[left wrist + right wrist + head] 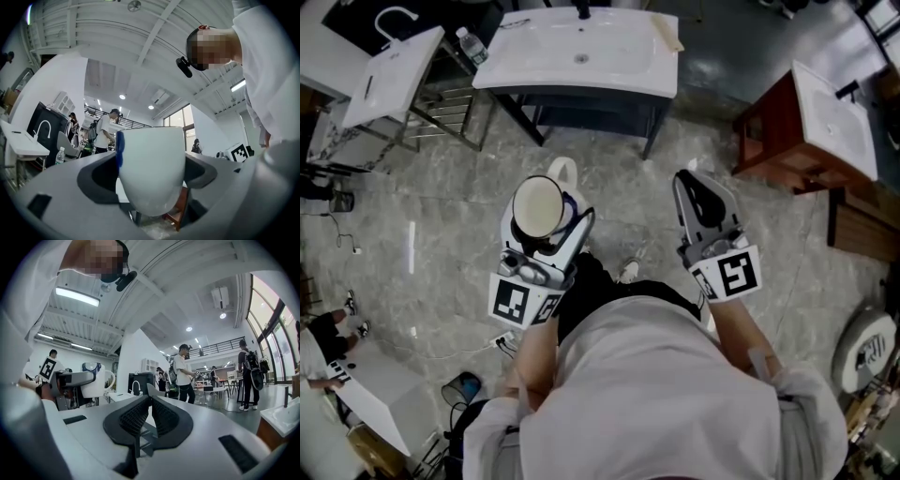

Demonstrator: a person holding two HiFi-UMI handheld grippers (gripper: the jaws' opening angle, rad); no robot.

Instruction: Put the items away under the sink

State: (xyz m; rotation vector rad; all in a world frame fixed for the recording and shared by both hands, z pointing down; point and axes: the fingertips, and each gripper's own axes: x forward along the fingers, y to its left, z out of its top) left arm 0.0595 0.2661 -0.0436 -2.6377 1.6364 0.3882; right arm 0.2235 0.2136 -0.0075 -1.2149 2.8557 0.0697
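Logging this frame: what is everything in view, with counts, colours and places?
mug: one, white, clamped in the left gripper
centre washbasin: one, white on a dark stand, straight ahead
left washbasin: one, white on a metal rack, top left
water bottle: one, clear, between those two basins
wooden vanity: one, reddish-brown with a white basin top, right
floor: grey, marble-look
bystanders: several, in the background of the gripper views
left gripper: one, shut on the mug
right gripper: one, jaws together, nothing between them
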